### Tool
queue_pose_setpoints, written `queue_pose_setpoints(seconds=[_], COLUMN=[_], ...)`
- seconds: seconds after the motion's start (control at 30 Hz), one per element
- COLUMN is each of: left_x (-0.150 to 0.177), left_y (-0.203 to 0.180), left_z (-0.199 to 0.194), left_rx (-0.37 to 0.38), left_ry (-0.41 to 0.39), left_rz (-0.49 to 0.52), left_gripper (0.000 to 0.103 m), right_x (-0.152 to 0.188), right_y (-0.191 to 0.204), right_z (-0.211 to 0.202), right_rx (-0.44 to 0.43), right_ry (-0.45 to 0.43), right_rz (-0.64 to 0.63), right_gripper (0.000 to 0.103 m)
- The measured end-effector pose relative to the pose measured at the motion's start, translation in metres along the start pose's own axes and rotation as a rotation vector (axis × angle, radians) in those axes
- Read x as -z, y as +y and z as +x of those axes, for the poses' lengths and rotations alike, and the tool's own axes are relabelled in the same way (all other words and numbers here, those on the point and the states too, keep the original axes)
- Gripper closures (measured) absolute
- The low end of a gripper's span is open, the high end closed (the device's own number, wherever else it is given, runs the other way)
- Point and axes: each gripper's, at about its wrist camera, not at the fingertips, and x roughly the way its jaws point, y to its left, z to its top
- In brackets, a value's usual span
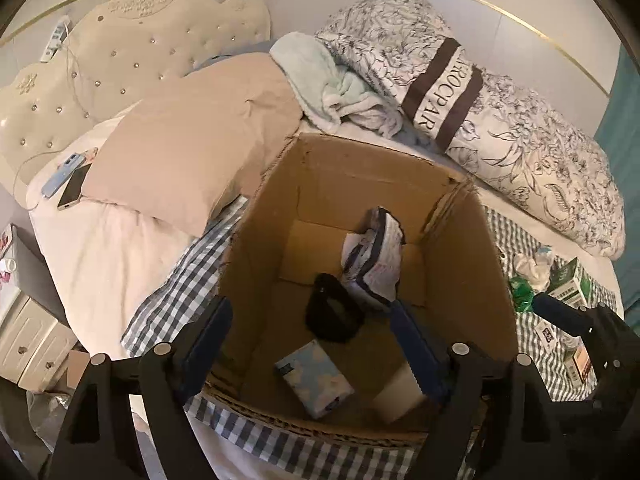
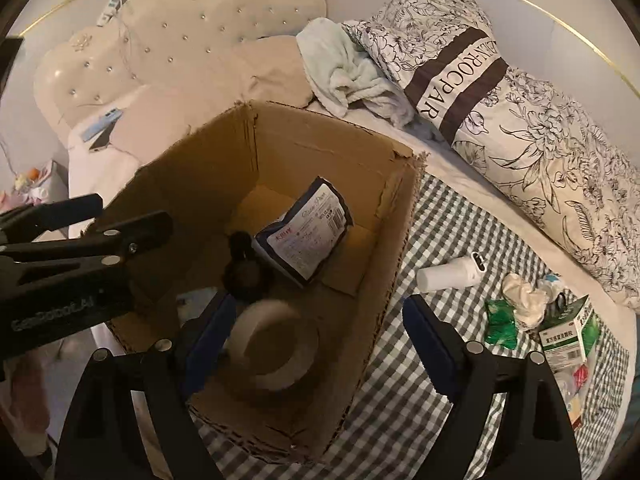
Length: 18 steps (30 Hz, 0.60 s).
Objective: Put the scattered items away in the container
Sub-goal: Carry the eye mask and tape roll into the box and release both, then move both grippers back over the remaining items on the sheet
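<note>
Open cardboard box [image 1: 472, 256] is set on the checked cloth [image 2: 448, 240] on the bed. Inside are seen a tissue pack [image 1: 314, 378], a black object [image 1: 330, 310], a white-and-navy packet [image 2: 306, 232] and a blurred tape roll [image 2: 272, 346]. Left hand-held gripper [image 1: 312, 332] is held over the box, jaws apart, nothing gripped. Right hand-held gripper [image 2: 316, 332] is likewise spread wide and empty. A medicine box [image 2: 568, 334], green packet [image 2: 500, 326] and white tube [image 2: 450, 274] lie on the cloth outside.
</note>
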Motion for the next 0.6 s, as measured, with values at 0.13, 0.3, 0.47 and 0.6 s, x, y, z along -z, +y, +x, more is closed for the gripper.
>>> queue_pose_setpoints(seconds=[0.13, 0.3, 0.47, 0.6], left_x=[0.003, 0.007, 0.017, 0.034], left_y=[-0.018, -0.056, -0.113, -0.165], left_z=[-0.004, -0.018, -0.029, -0.023], left_rx=[0.017, 0.07, 0.139, 0.19], left_ry=[0.005, -0.017, -0.042, -0.035], left_rz=[0.019, 0.075, 0.138, 0.189], left_gripper=[0.014, 0.006, 0.0, 0.0], right_x=[0.004, 0.023, 0.056, 0.093], right_y=[-0.015, -0.052, -0.106, -0.16], right_z=[-0.014, -0.035, -0.055, -0.066], right_rx=[-0.008, 0.006, 0.063, 0.141], right_ry=[-0.029, -0.051, -0.069, -0.078], right_rz=[0.04, 0.126, 0.238, 0.378], right_gripper=[0.017, 0.017, 0.012, 0.006])
